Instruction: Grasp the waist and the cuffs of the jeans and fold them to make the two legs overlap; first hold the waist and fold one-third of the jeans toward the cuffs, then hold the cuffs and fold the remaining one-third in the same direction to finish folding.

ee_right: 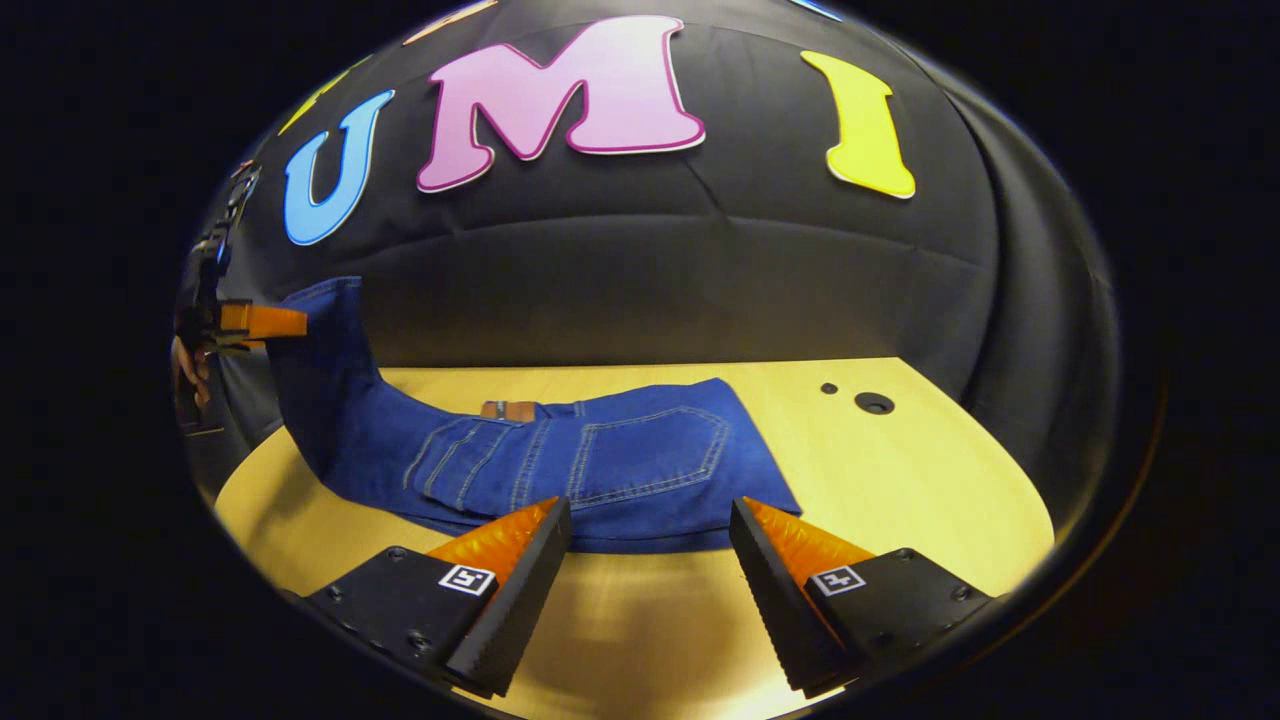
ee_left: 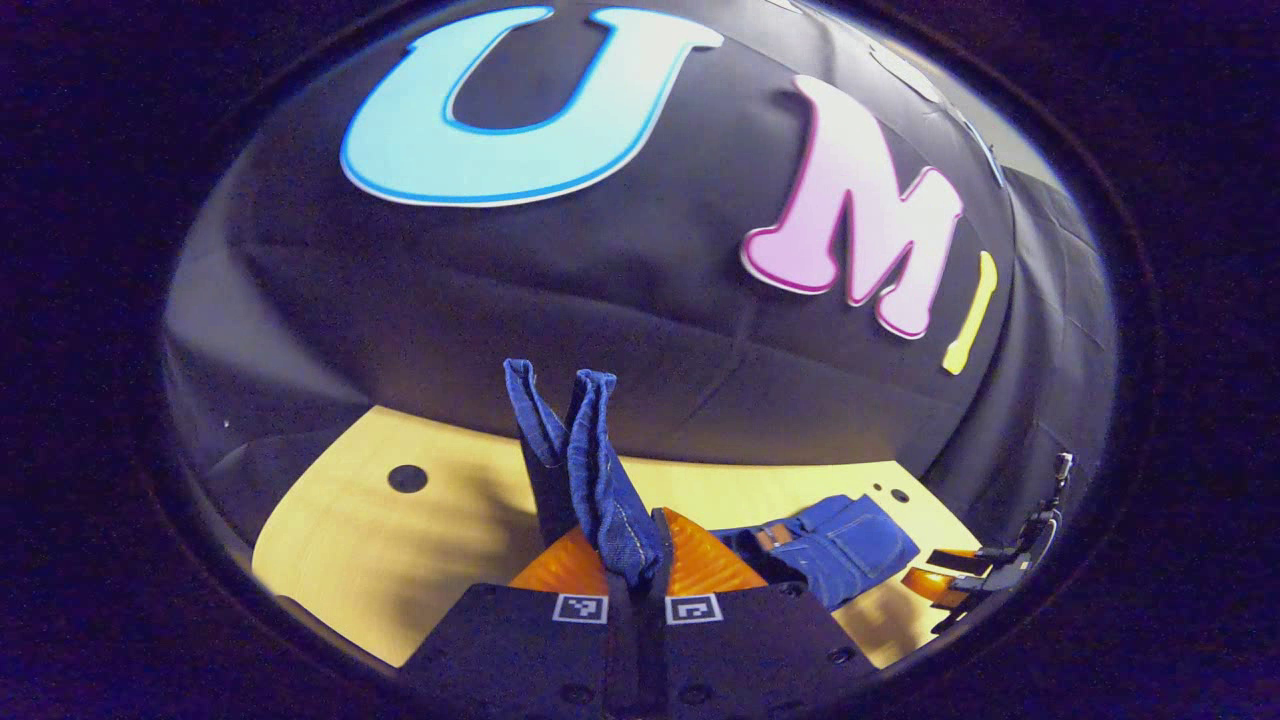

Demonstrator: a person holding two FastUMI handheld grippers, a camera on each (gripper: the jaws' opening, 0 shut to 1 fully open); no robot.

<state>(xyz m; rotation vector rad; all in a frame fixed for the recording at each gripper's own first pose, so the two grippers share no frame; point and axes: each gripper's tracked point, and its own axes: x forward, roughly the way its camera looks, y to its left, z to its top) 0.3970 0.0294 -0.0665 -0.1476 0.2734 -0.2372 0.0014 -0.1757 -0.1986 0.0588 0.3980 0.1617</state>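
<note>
The jeans point(ee_right: 600, 460) are dark blue denim with pale stitching. Their waist end lies flat on the pale wooden table point(ee_right: 900, 480), back pockets up, a small brown leather patch point(ee_right: 508, 410) at the waistband on the far side. From there the legs run left and rise off the table, lifted into the air. In the left gripper view the two cuffs point(ee_left: 570, 420) stand upright side by side, hems topmost, pinched between the left gripper point(ee_left: 637, 570)'s fingers.
</note>
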